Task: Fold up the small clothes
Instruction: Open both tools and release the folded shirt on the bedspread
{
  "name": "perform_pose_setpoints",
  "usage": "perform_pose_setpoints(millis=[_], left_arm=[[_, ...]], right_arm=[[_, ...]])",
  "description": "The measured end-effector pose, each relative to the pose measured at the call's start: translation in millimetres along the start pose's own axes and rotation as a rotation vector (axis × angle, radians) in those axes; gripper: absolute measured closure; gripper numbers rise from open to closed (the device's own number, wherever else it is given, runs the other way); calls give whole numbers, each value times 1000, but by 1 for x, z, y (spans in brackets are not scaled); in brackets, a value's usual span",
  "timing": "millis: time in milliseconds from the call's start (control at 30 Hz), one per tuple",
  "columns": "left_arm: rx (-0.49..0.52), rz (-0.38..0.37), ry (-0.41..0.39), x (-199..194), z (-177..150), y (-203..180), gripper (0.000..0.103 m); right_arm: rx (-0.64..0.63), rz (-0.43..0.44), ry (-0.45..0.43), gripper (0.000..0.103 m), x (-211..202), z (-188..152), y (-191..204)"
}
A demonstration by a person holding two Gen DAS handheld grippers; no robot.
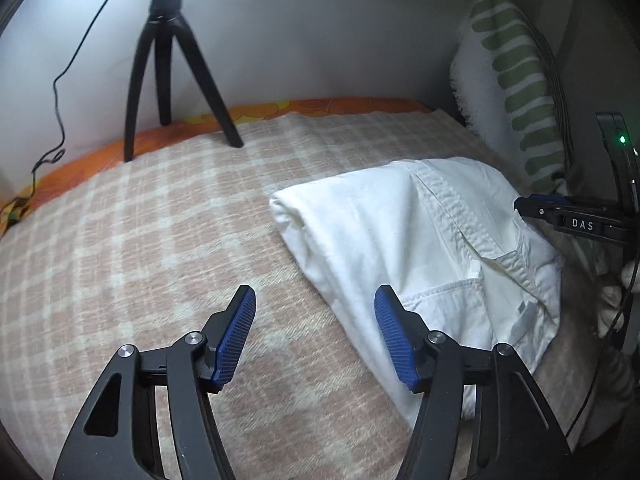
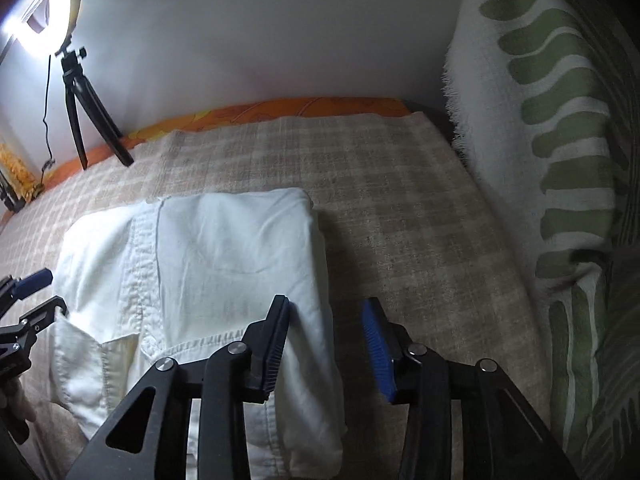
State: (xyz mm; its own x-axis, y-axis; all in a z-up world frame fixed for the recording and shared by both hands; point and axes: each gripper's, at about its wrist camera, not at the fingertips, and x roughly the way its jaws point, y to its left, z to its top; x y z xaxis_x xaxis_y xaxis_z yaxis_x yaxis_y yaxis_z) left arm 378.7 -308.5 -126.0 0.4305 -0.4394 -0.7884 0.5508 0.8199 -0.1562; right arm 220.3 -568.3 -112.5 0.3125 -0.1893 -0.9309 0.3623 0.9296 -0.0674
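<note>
showing the right claw (image 2: 326,344) parted and empty, left claw (image 1: 316,336) wide, both beside folded white garment (image 1: 400,240).

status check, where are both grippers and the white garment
Left hand-held gripper open, empty, at the near edge of the folded white garment. Right hand-held gripper open, straddling its other edge. Nothing in the way on the checked blanket.
</note>
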Motion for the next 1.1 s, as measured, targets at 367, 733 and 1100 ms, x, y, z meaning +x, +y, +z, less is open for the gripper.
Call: perform_pose_setpoints(millis=[367,733,1100], left_arm=[[52,-27,-66,-74,-19,-6,35],[75,-64,-193,-169,-52,-13,24],[83,-35,-240,-217,-91,-20,15]], right_arm=[[31,-6,-119,29,-74,-15,25],[24,-26,-217,17,-151,-59,73],[60,-18,-265,3,-178,-111,110]])
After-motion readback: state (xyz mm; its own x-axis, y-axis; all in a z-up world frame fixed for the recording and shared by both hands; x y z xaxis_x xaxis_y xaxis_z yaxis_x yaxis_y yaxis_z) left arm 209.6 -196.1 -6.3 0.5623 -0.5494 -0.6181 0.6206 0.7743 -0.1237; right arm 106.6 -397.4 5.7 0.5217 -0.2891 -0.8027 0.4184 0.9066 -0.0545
